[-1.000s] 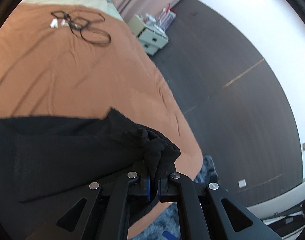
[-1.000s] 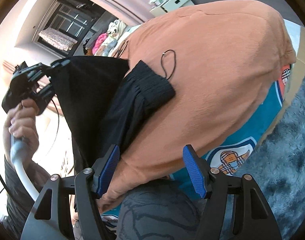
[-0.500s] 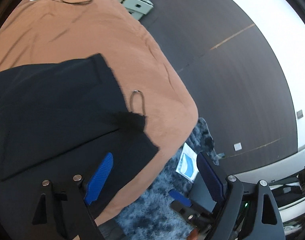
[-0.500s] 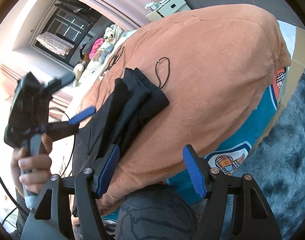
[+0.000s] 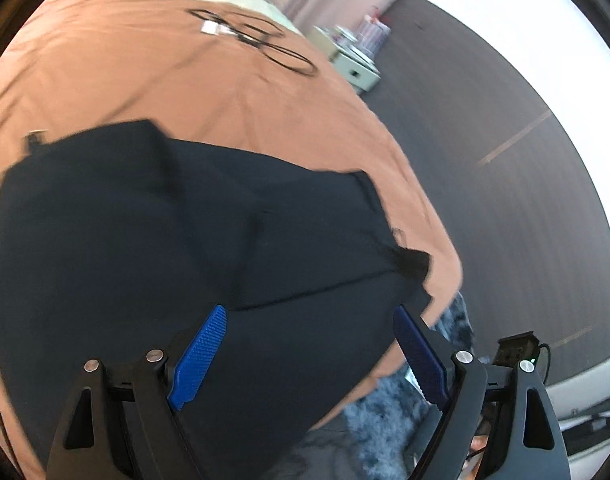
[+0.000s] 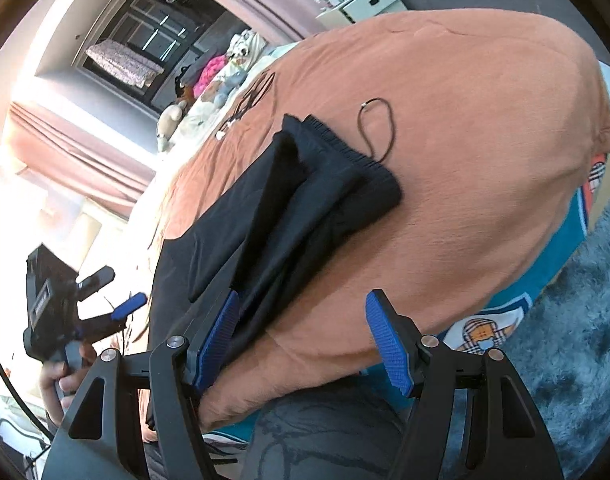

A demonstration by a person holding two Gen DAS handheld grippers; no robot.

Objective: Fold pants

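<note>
Black pants (image 5: 185,240) lie folded over on the orange bed cover (image 5: 145,60). Their ribbed waistband (image 6: 365,176) points toward the bed's corner, and a drawstring loop (image 6: 379,128) lies beside it. My left gripper (image 5: 309,354) hovers over the pants, open and holding nothing. The right wrist view shows it at the left (image 6: 119,290), held by a hand (image 6: 65,376). My right gripper (image 6: 303,344) sits at the bed's near edge with its jaws opening. Only bed cover shows between them, and its left pad (image 6: 217,340) is close to the pants' edge.
Black cables (image 5: 261,40) lie further up the bed. Soft toys and pillows (image 6: 225,76) sit at its head. A white drawer unit (image 5: 357,68) stands on the dark floor (image 5: 485,120). A grey shaggy rug (image 6: 565,340) and a teal bear-print sheet (image 6: 485,332) lie below the bed's edge.
My left gripper let go of the bunched pants, opened wide and drew back. The raised fabric dropped flat onto the rest of the pants. The right gripper's jaws widened a little.
</note>
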